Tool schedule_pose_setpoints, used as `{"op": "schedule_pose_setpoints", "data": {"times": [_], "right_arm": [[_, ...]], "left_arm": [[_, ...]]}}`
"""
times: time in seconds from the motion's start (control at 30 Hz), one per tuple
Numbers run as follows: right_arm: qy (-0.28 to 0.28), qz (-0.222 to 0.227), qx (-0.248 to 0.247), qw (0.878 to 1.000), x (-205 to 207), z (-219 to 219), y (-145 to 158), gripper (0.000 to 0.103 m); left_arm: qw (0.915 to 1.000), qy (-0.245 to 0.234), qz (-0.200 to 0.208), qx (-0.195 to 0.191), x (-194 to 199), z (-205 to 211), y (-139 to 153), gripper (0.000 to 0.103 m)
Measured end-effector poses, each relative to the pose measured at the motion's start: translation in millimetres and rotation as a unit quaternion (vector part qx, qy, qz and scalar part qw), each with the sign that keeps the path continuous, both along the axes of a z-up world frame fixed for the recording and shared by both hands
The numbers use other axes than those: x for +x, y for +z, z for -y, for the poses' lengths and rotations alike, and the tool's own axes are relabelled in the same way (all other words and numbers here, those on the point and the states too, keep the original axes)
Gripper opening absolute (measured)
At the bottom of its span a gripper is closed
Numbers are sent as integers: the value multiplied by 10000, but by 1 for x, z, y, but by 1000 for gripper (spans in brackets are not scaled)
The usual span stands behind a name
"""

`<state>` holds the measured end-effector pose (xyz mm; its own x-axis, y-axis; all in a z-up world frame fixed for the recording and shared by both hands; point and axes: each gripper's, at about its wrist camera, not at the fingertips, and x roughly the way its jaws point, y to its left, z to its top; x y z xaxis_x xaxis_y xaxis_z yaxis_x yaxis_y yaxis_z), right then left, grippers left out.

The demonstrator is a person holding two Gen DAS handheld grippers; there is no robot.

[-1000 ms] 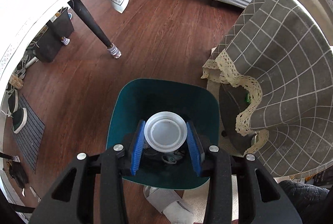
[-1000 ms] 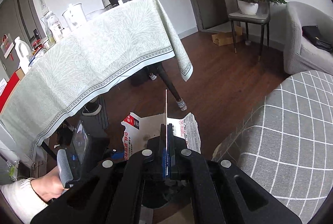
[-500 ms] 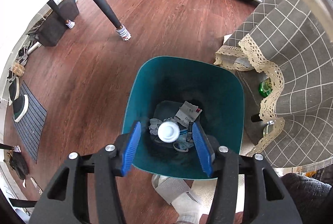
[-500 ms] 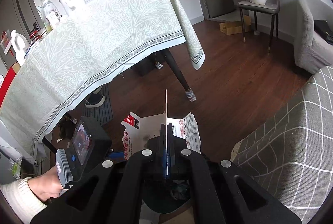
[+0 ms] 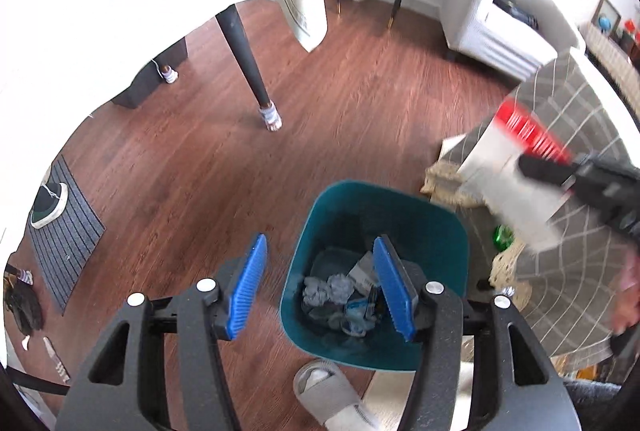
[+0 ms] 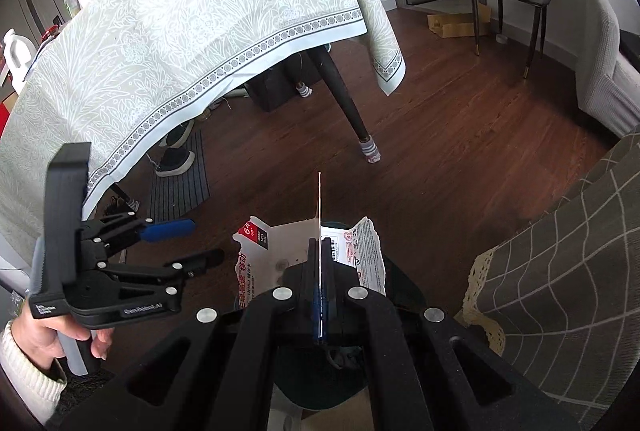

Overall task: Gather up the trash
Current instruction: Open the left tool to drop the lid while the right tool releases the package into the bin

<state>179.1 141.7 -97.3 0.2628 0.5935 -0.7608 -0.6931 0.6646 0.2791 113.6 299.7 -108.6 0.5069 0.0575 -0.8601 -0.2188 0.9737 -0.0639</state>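
Observation:
A teal trash bin [image 5: 432, 227] stands on the wood floor beside a sofa, holding crumpled paper and wrappers [image 5: 340, 291]. My left gripper [image 5: 322, 287] is open and empty, over the bin's left rim; it also shows in the right wrist view [image 6: 180, 243]. My right gripper [image 6: 320, 271] is shut on a torn white and red paper package [image 6: 280, 247], held above the bin [image 6: 404, 295]. In the left wrist view the package [image 5: 508, 183] appears blurred at the right, above the bin's right side.
A dining table with a pale patterned cloth [image 6: 192, 31] and black legs [image 5: 248, 59] stands ahead. A sofa with a grey checked cover [image 5: 580, 231] is at the right. A slipper [image 5: 332, 399] lies by the bin, a mat with shoes [image 5: 60, 227] at the left.
My left gripper opened and dropped the white plastic lid into the bin, then shifted left and up. My right gripper with the package moved in over the bin.

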Motion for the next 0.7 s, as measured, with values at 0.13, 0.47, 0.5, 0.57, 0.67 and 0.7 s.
{"op": "schedule_pose_setpoints", "data": {"times": [0.13,0.47,0.5,0.57,0.67,0.7], "right_arm": [[46,-98,-186,9998,0,-10,-17,0],[170,-307,-682,9971,-12,-27,-57,0],[185,-354,-719,9966,-14,-28,-63,0],[233,-383,-866,9952,-18,-30,-71,0],[323,-457,-1064,9928,-26,-36,-86,0],[356,-467,-1132,9918,-28,-38,-90,0]], "left_arm": [[9997,-10,253,-60,-2,0,18,56],[9968,-161,757,-195,-8,9,57,47],[9964,-201,797,-191,-9,12,61,46],[9956,-257,874,-228,-11,16,67,45],[9948,-327,926,-266,-11,21,73,43],[9947,-346,929,-265,-11,23,74,43]]}}
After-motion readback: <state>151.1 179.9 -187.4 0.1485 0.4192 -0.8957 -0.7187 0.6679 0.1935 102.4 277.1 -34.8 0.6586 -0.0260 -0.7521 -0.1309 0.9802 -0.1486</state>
